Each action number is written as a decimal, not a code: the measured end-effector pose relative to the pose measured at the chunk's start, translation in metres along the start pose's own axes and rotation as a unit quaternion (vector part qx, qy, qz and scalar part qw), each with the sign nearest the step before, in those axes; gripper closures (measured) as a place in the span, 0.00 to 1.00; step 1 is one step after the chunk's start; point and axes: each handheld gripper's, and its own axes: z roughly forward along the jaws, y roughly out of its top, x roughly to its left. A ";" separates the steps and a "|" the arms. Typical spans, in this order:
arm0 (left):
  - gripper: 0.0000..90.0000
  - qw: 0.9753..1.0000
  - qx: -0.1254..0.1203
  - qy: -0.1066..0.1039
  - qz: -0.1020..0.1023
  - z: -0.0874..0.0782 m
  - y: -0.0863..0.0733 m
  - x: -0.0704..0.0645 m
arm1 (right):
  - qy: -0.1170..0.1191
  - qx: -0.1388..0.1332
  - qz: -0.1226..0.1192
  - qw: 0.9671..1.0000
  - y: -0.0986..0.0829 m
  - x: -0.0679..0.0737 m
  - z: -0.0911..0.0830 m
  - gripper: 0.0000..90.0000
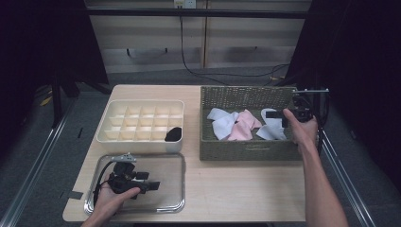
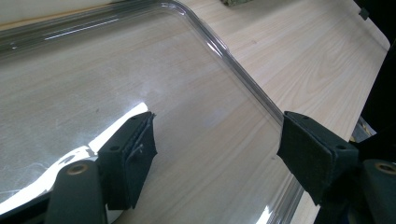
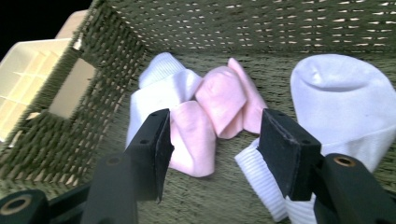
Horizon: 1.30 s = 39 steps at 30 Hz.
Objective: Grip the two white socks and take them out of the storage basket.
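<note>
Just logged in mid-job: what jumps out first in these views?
The woven basket at the table's right holds pink socks among white socks, and the right tool hangs open just above them. At left, a cream divider box has one black item in a near cell. In front of it, the left tool is open over a clear tray.

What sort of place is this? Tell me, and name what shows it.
Probably a lab or recording workspace, not a home: a wooden table on a metal-railed frame, cables along the wall behind, and the left gripper and right gripper working over a wicker basket of socks.
</note>
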 end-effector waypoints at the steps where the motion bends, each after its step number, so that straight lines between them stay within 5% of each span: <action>1: 0.30 1.000 0.000 -0.001 0.001 -0.001 0.000 0.000 | -0.002 0.000 0.000 1.000 0.000 -0.002 0.001 0.49; 25: 0.29 1.000 -0.006 0.001 -0.004 -0.004 0.000 0.004 | -0.046 0.016 0.018 0.999 0.019 -0.021 0.023 0.50; 33: 0.29 1.000 -0.006 -0.001 -0.004 -0.005 -0.001 0.005 | -0.037 0.029 0.034 0.998 0.024 -0.028 0.032 0.50; 39: 0.29 1.000 -0.010 0.002 -0.002 -0.008 -0.002 0.006 | -0.075 0.041 0.051 0.995 0.031 -0.033 0.041 0.46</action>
